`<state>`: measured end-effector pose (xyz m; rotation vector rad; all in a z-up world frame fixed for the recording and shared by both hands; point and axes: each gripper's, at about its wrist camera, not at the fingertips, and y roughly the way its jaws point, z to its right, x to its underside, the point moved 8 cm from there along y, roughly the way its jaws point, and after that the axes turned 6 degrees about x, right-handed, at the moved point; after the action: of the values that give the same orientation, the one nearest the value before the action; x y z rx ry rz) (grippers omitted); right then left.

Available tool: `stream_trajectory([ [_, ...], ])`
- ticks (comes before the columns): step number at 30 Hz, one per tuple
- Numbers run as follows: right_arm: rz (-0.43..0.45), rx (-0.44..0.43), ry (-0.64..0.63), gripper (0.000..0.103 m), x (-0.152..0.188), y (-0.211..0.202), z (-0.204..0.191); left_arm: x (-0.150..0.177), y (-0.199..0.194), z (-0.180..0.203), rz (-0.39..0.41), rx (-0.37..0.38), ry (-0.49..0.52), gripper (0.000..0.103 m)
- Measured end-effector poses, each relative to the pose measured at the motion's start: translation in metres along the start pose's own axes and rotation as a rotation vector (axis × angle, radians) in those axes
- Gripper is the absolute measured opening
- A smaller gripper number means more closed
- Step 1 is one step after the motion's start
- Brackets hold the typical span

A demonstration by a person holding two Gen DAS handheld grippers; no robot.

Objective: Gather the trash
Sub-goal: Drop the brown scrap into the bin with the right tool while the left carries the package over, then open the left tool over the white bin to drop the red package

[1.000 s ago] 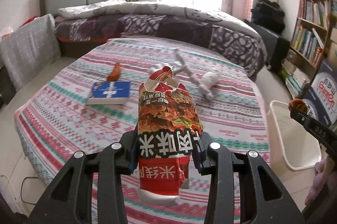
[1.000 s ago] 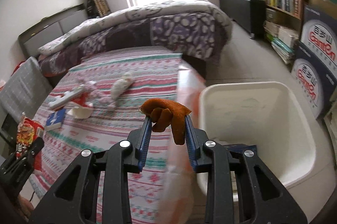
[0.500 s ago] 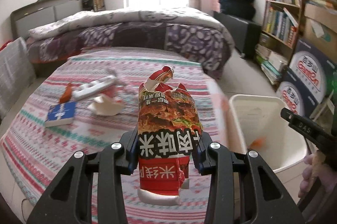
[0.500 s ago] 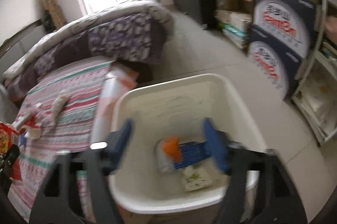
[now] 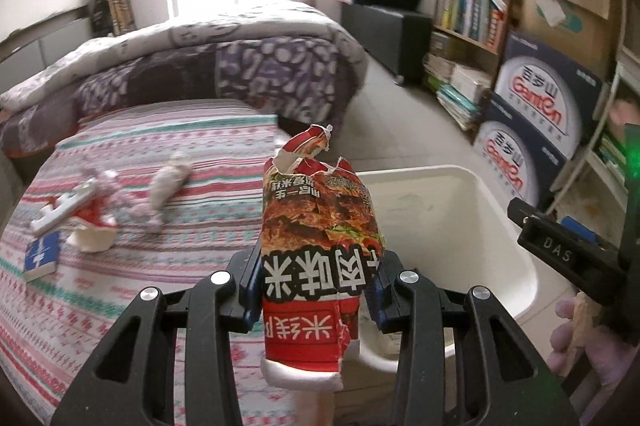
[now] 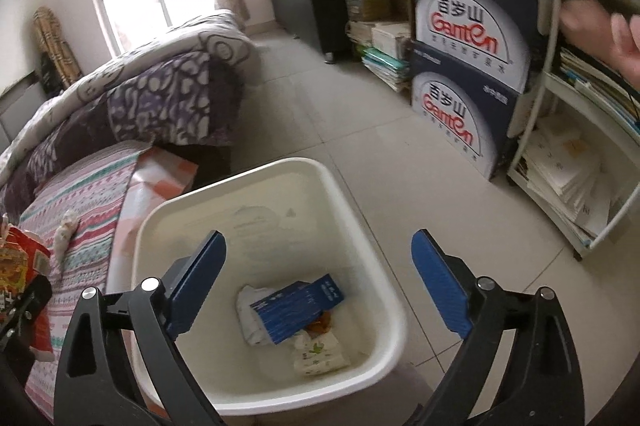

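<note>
My left gripper is shut on a torn red noodle cup, held upright at the near left rim of the white trash bin. My right gripper is wide open and empty above the same bin. In the bin lie a blue box, white crumpled paper, a printed wrapper and an orange peel. The noodle cup shows at the left edge of the right wrist view.
The striped bed holds a white power strip, a torn cup piece, crumpled wrappers and a blue book. Stacked Ganten boxes and bookshelves stand right of the bin on the tiled floor.
My right gripper moved over the bin, opened and let go of the orange peel, which now lies in the bin. My left gripper swung right toward the bin with the noodle cup.
</note>
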<state>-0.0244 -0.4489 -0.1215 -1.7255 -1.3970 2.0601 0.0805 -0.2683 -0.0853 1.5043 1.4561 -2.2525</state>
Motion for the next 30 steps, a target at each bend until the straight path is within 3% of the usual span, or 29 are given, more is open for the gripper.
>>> stream_trajectory([
  [6,-0.009,0.030,0.056,0.091,-0.002,0.007,0.027,-0.006,0.018,0.028,-0.036,0.055,0.017,0.044],
  [7,-0.010,0.033,0.062,0.091,-0.002,0.007,0.030,-0.006,0.021,0.033,-0.044,0.065,0.015,0.051],
  [8,-0.012,0.035,0.068,0.091,-0.002,0.007,0.032,-0.007,0.024,0.036,-0.053,0.077,0.011,0.066],
  [10,-0.015,0.038,0.074,0.092,-0.001,0.008,0.036,-0.006,0.025,0.038,-0.058,0.081,-0.004,0.080],
  [14,-0.021,0.037,0.068,0.093,0.000,0.008,0.033,-0.003,0.023,0.030,-0.064,0.061,-0.014,0.082],
  [20,-0.028,0.007,0.030,0.094,0.005,0.003,0.012,0.008,0.015,-0.013,-0.076,-0.024,-0.038,0.084],
  [30,-0.054,-0.092,-0.130,0.095,0.029,-0.011,-0.064,0.071,-0.018,-0.149,-0.162,-0.260,-0.079,0.087],
])
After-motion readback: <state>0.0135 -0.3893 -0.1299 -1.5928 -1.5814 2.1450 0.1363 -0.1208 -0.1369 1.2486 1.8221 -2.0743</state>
